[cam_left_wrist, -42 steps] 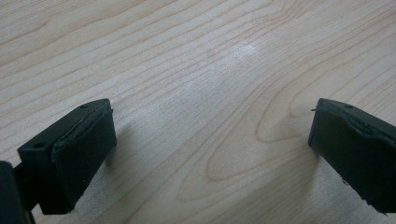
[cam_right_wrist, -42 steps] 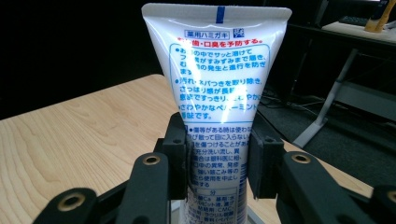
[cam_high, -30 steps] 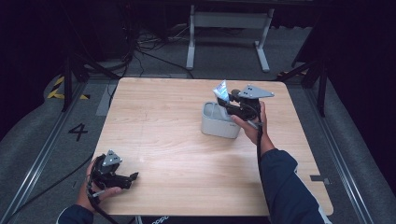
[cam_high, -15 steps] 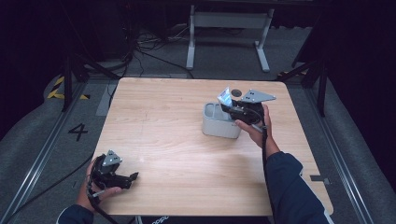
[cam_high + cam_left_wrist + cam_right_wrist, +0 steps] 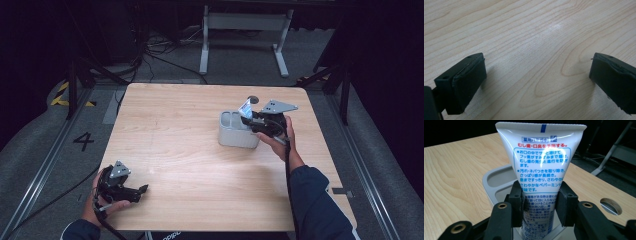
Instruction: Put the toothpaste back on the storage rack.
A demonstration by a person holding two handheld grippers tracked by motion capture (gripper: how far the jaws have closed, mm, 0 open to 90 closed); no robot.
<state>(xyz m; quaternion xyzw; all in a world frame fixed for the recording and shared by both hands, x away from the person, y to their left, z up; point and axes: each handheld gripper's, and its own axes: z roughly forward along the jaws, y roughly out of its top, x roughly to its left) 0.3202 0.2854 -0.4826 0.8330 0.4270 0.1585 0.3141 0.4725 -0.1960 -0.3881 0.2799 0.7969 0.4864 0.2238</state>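
Lowering the toothpaste tube (image 5: 541, 162) into the grey holder (image 5: 235, 134), right gripper (image 5: 539, 202) clamping it mid-body; left gripper (image 5: 536, 80) idling open. Risk: tube catching the rim, tipping the holder.

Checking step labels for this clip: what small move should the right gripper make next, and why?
Probably lower the toothpaste tube further into the grey holder. The right gripper clamps it upright, its lower end already inside a compartment, so release seems premature.
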